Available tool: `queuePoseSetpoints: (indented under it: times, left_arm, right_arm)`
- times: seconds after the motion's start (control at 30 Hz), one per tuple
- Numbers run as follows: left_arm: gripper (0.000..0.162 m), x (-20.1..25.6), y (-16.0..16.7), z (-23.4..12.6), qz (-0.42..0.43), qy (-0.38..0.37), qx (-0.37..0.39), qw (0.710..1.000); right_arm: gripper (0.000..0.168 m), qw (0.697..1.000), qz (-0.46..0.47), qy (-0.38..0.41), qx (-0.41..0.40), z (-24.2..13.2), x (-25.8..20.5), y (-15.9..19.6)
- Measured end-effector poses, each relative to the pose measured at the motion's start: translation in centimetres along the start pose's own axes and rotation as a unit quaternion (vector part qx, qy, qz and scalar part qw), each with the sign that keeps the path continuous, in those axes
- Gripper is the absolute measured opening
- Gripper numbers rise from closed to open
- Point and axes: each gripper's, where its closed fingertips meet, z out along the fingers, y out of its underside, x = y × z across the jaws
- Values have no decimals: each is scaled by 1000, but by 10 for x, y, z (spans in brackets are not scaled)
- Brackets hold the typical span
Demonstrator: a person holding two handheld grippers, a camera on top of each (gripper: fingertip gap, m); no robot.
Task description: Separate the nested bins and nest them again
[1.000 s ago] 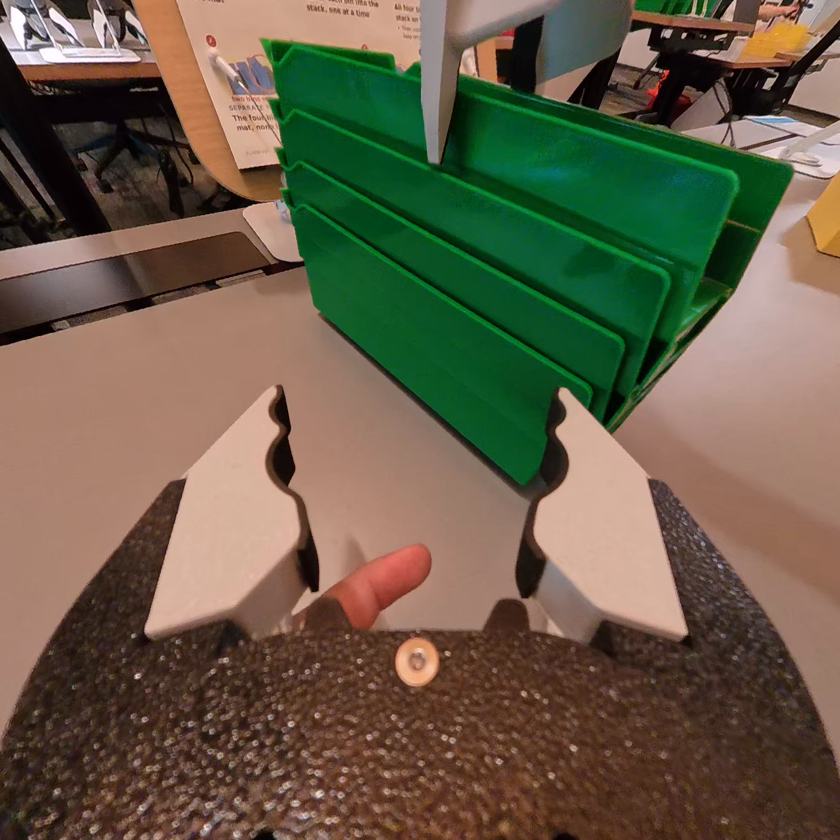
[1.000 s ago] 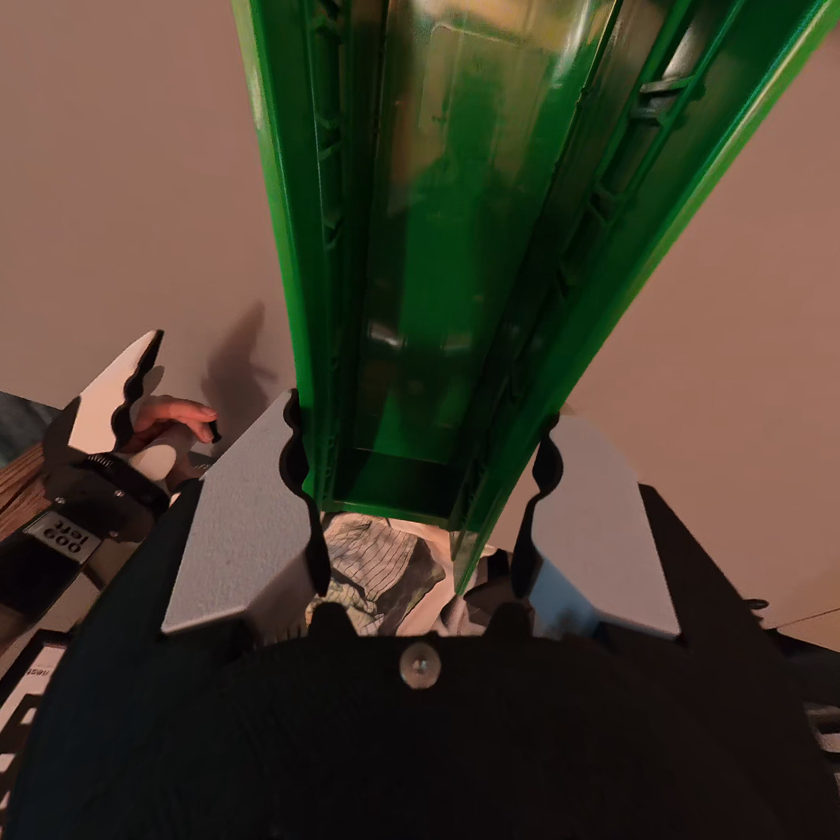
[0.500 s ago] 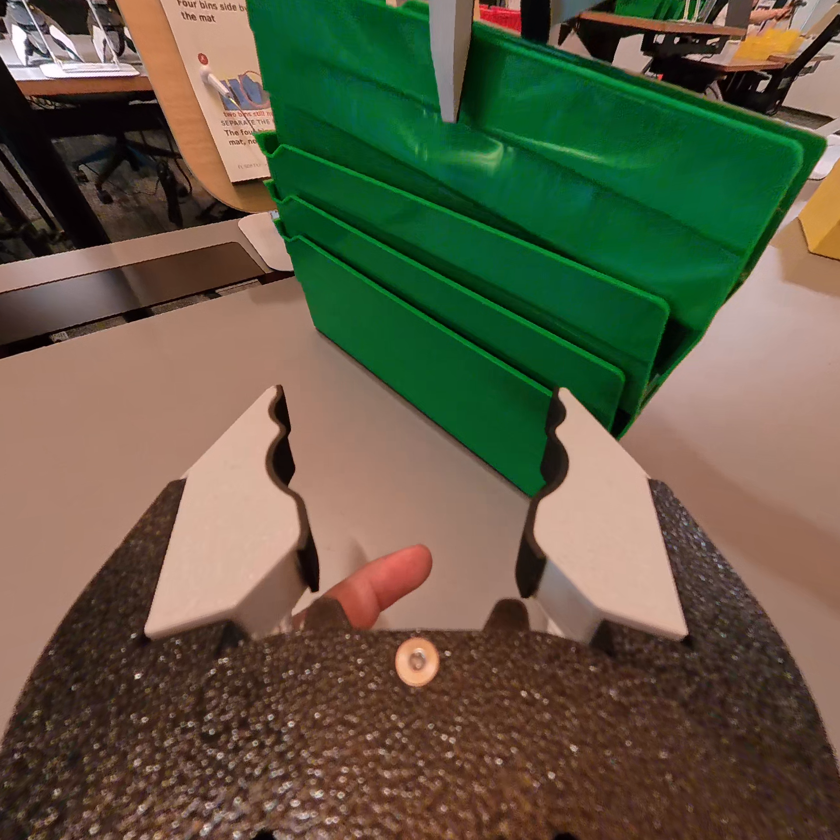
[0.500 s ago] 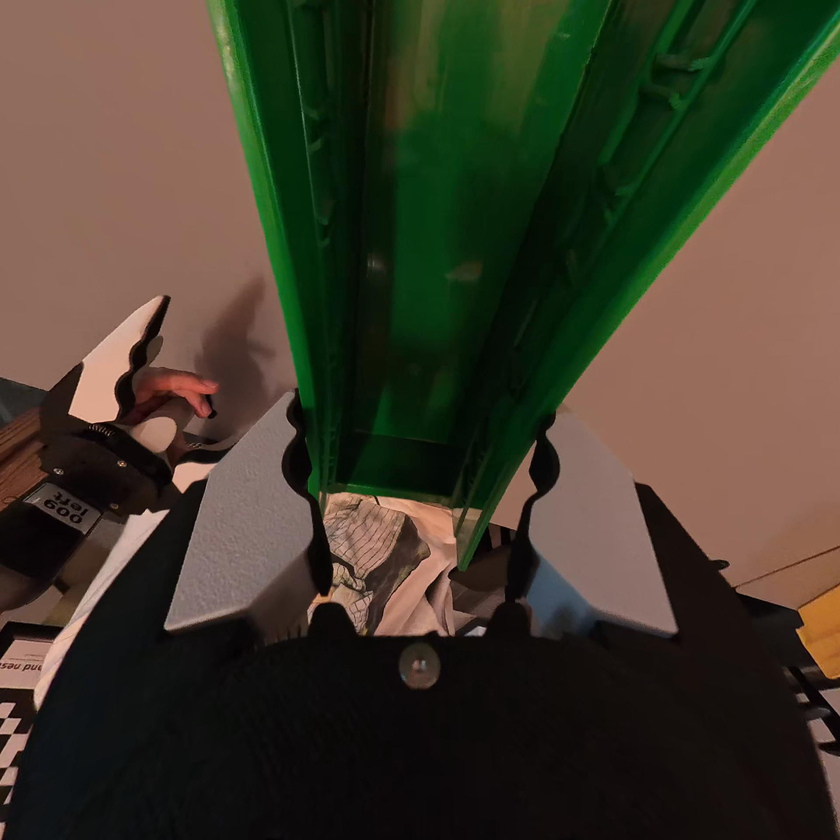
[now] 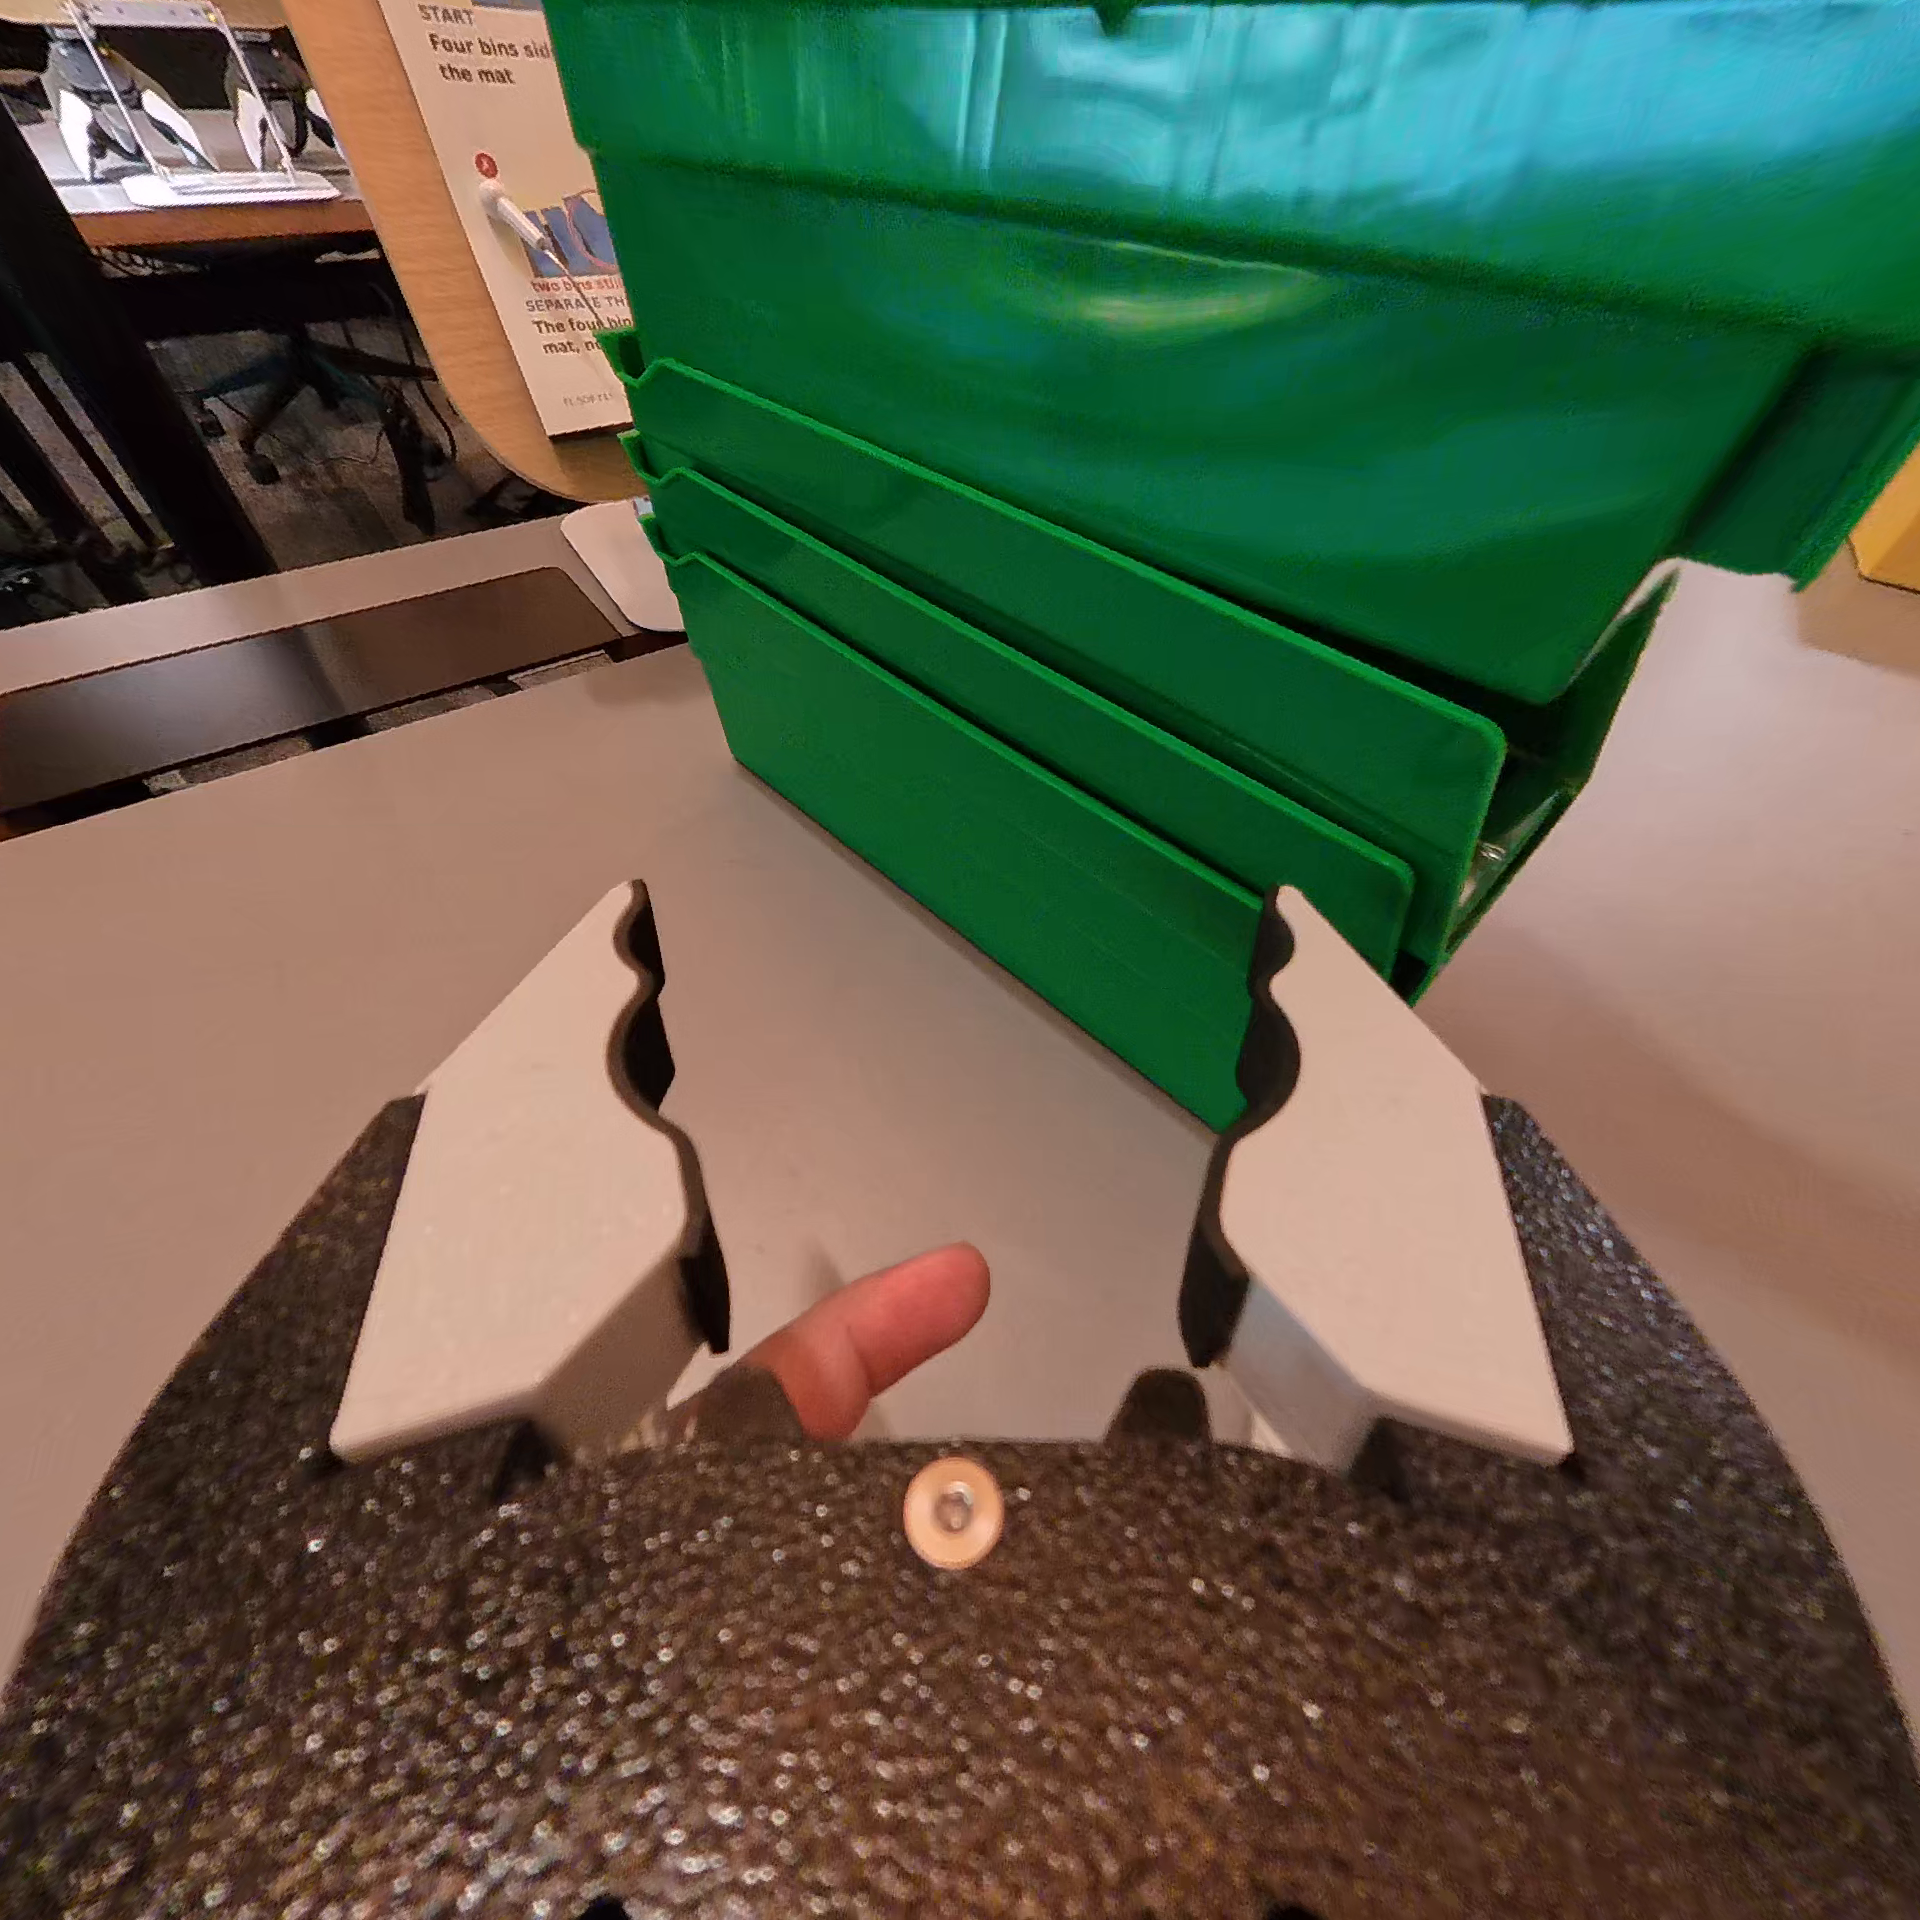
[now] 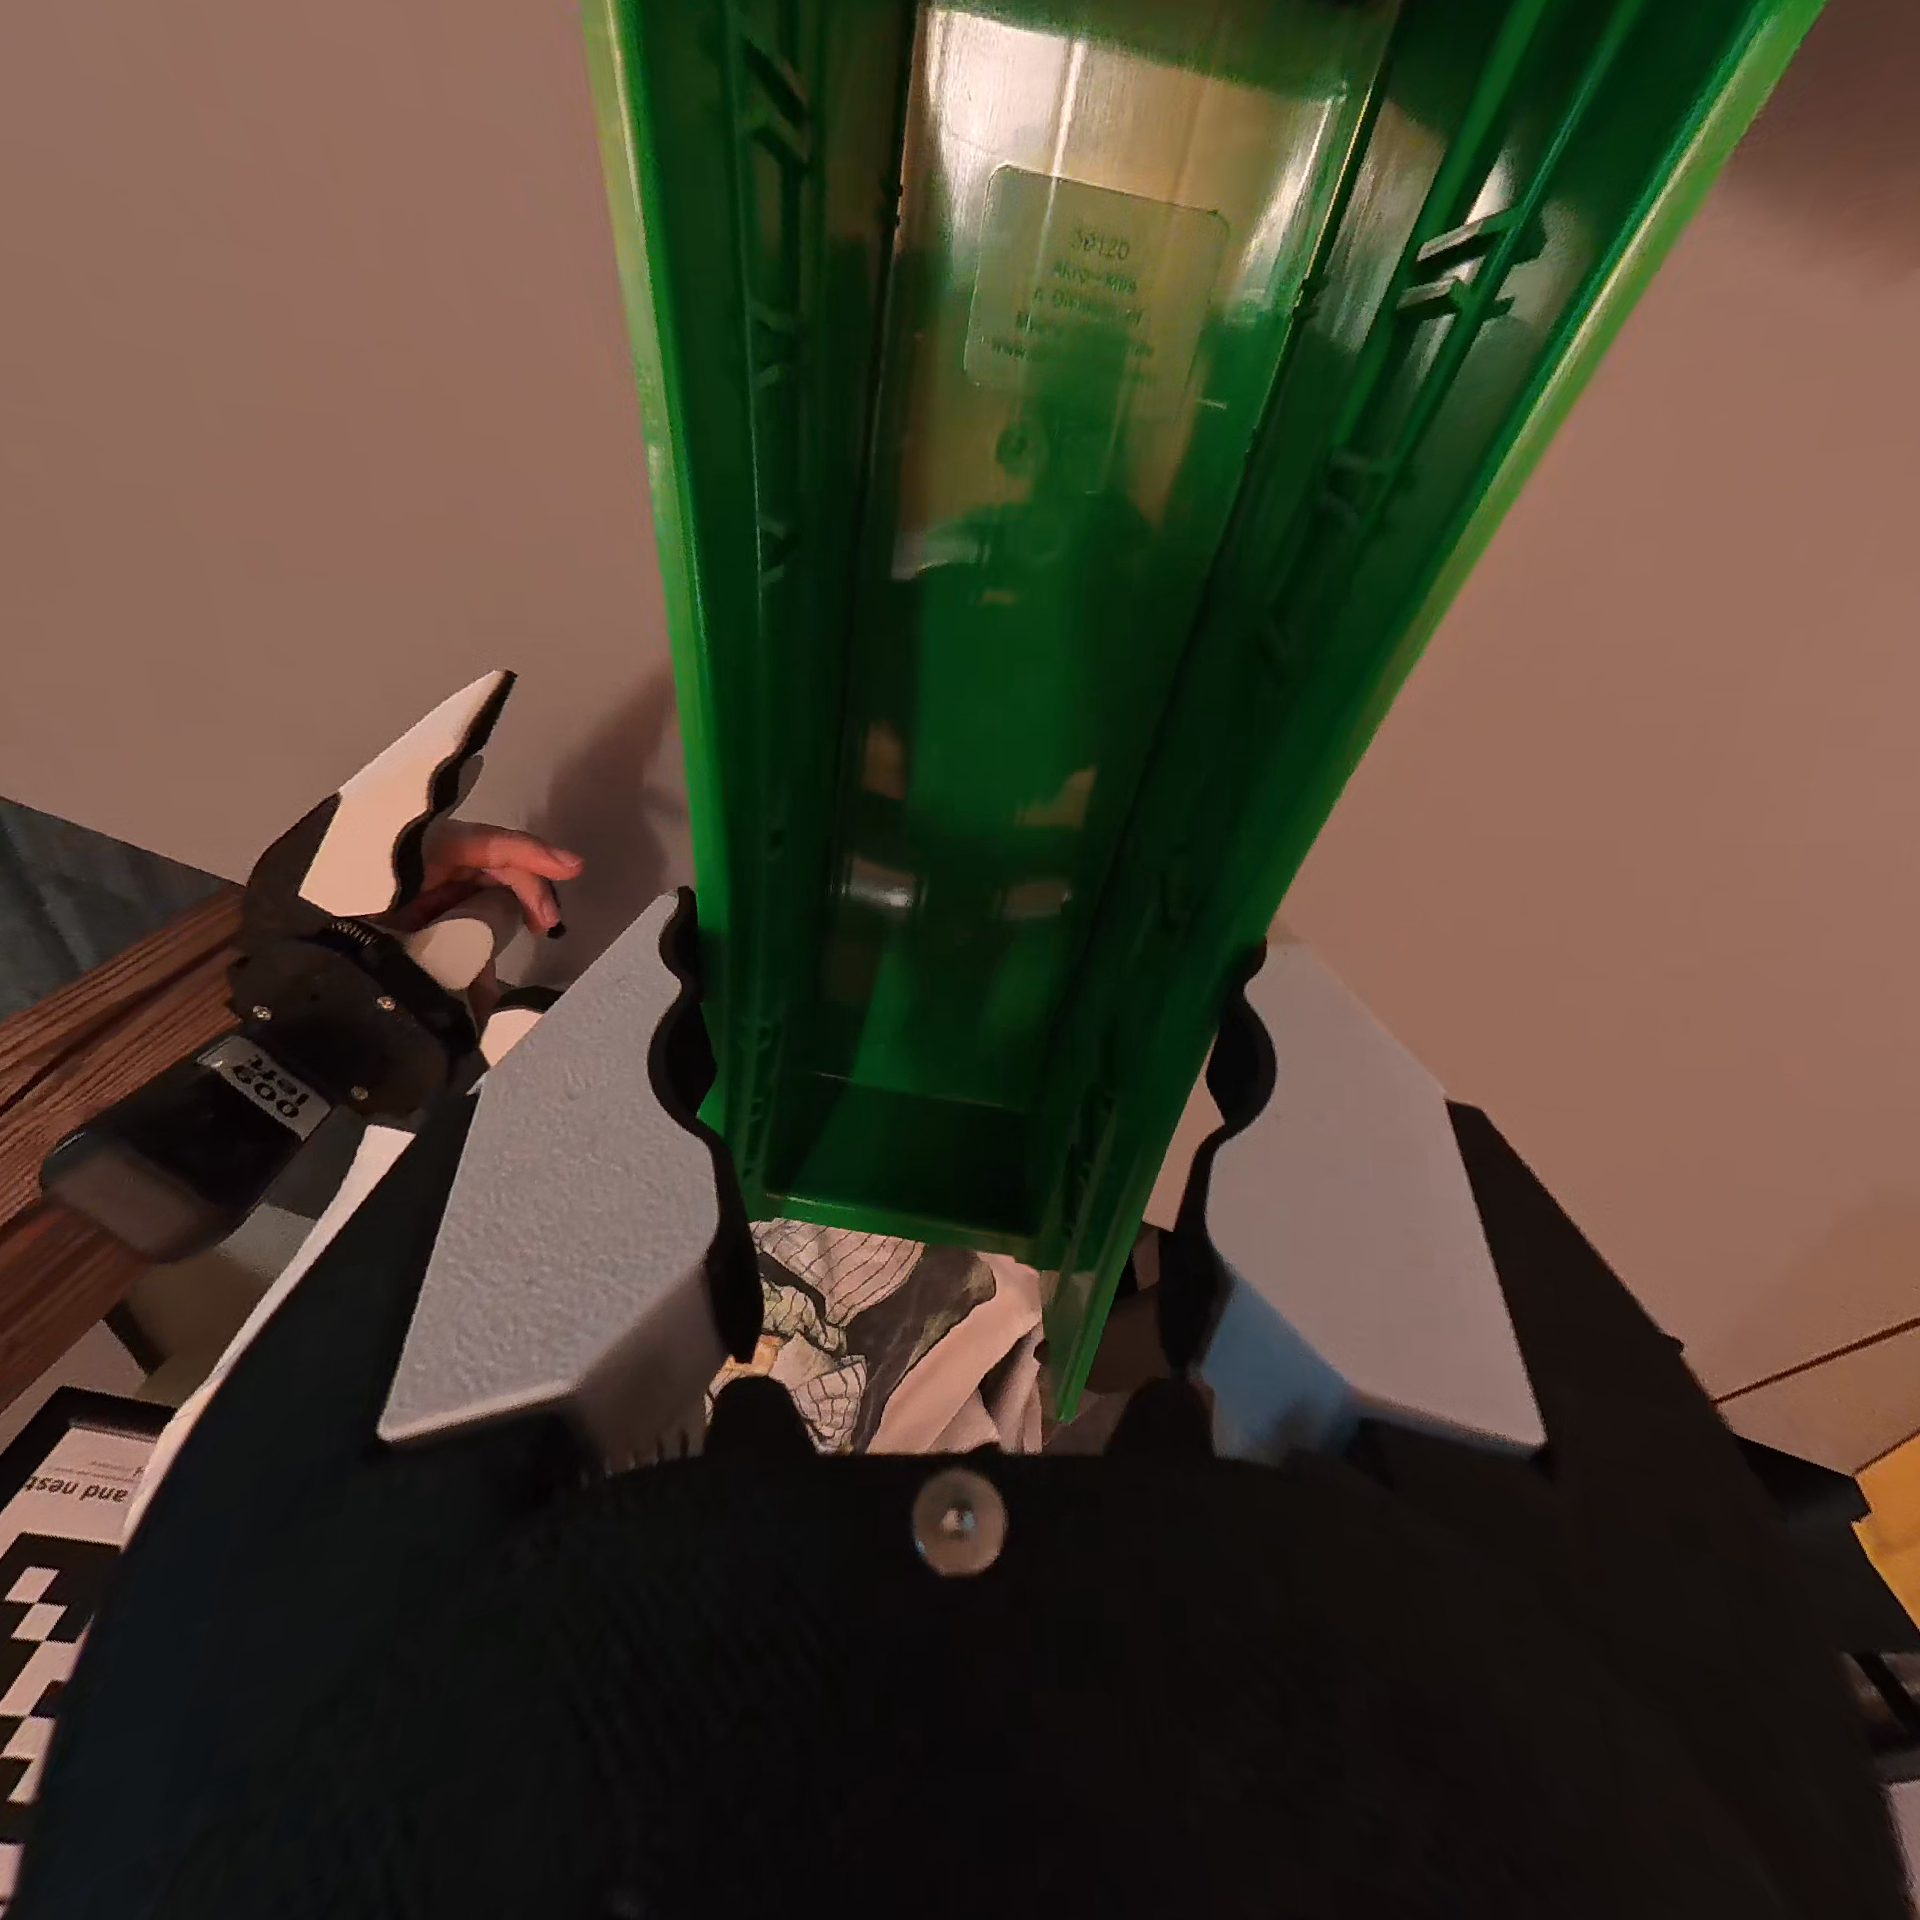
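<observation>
A stack of nested green bins point(image 5: 1039, 748) stands on the grey table point(image 5: 312, 987). The top green bin point(image 5: 1143, 364) hangs above the stack, lifted out of it and blurred. My right gripper point(image 6: 966, 930) is shut on this bin point(image 6: 1039, 520), one finger on each long wall, looking down its length. My left gripper point(image 5: 958, 904) is open and empty, low over the table just in front of the stack's near corner. One of its fingers point(image 6: 416, 790) shows at the left in the right wrist view.
An instruction board point(image 5: 488, 208) on a wooden panel stands behind the stack at the left. A dark recess point(image 5: 260, 665) runs along the table's far left edge. A yellow object point(image 5: 1886, 540) sits at the far right. A checkered mat point(image 6: 42, 1621) lies at the lower left.
My right gripper has raised the top bin up out of the stack and toward the left camera. The bins below stay in place. My left gripper has not moved.
</observation>
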Motion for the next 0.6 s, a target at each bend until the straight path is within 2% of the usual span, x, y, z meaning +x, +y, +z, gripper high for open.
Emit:
queuePoseSetpoints:
  times: [0.17,0.4,0.6]
  left_arm:
    - [111,-2,1,1,-4,0,-1,1000]
    - [111,-2,1,0,-1,-2,-1,1000]
    - [111,-3,-1,-2,-3,-4,3,1000]
  right_arm:
    - [98,1000,-15,-6,11,-21,-7,0]
    - [97,996,-30,-47,63,-81,-18,0]
    - [97,993,-5,-53,108,-142,20,20]
